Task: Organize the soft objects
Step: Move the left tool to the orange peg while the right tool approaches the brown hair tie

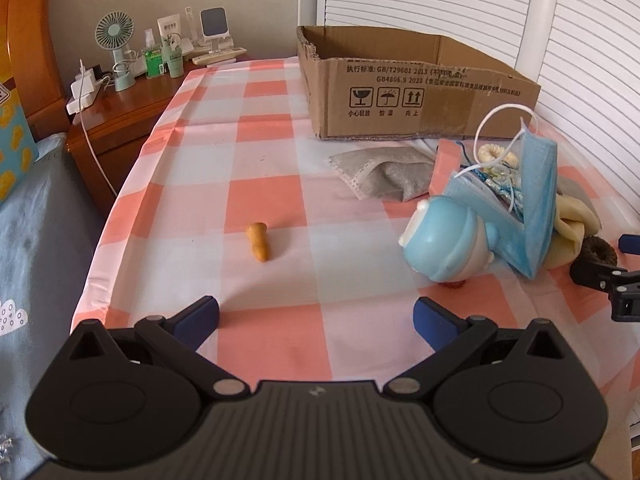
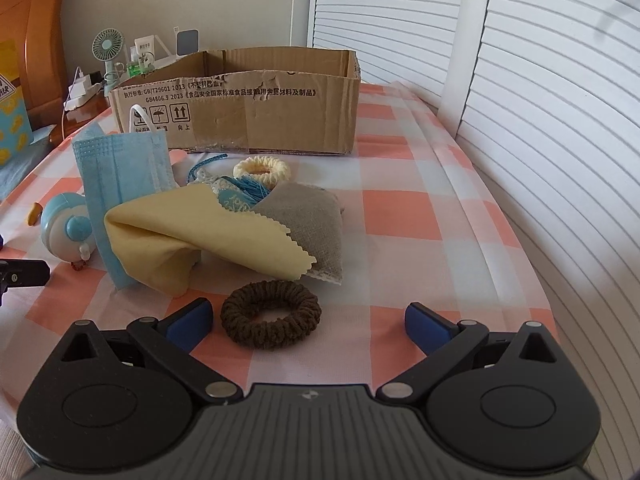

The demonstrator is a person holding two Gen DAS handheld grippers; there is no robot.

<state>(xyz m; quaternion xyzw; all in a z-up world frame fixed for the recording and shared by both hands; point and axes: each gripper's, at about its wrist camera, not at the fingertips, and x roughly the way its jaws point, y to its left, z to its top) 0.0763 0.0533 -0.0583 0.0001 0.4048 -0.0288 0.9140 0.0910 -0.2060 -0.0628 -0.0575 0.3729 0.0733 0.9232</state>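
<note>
A pile of soft things lies on the checked tablecloth: a blue face mask [image 2: 120,184] [image 1: 532,200], a yellow cloth [image 2: 208,236], a grey pouch [image 2: 308,224], a second grey pouch [image 1: 384,172], a cream scrunchie [image 2: 261,169], a brown scrunchie [image 2: 271,314] and a blue round toy [image 1: 444,240] [image 2: 66,228]. A small orange piece [image 1: 260,242] lies apart. My left gripper [image 1: 316,320] is open and empty, short of the orange piece. My right gripper [image 2: 308,322] is open, with the brown scrunchie between its fingers, nearer the left finger.
An open cardboard box [image 1: 400,92] [image 2: 248,108] stands at the back of the table. A wooden nightstand [image 1: 120,104] with a fan and bottles is far left. White louvred doors [image 2: 540,120] run along the right. The right gripper's finger shows in the left wrist view [image 1: 600,280].
</note>
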